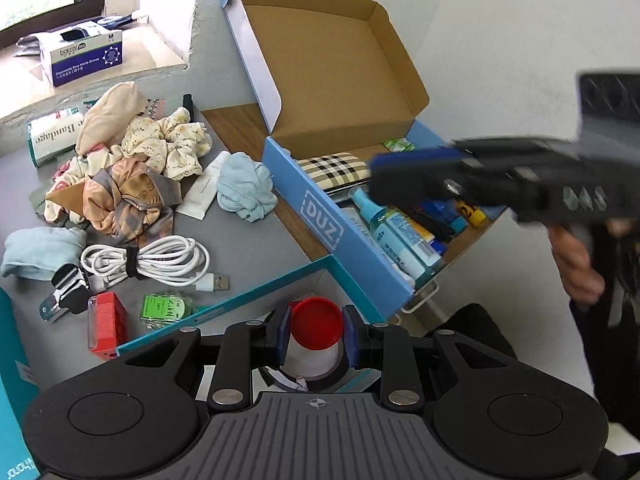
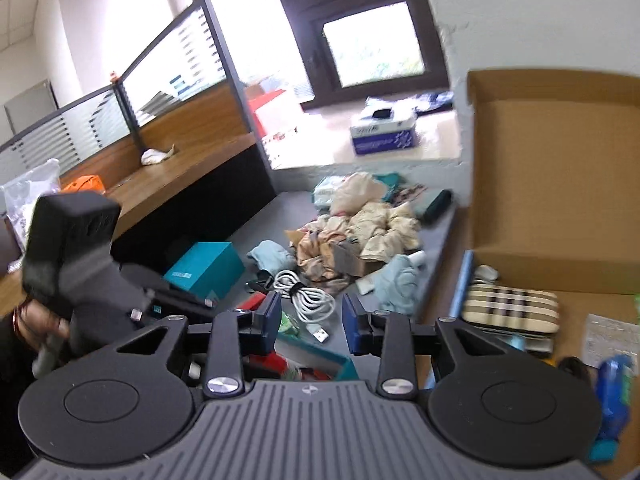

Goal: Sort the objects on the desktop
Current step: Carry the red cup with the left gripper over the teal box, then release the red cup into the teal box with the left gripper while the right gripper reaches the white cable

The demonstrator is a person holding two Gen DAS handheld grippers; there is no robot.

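Left tongs (image 1: 316, 334) grip a red-lidded white plastic jar (image 1: 316, 322) above the teal cardboard tray (image 1: 224, 306); right tongs (image 2: 310, 322) gape empty. Bottles and a checked pouch (image 1: 334, 166) already lie in the blue cardboard box (image 1: 340, 240). Crumpled cloths (image 1: 132, 168), a coiled white cable (image 1: 148, 260) and small packets remain loose on the grey counter (image 1: 256, 248).

window (image 2: 374, 46), glove box (image 1: 82, 56), office partition (image 2: 160, 76)

L wrist cam looks down, close on desk; R wrist cam higher, faces window; both share cable (image 1: 148, 261) (image 2: 308, 295).
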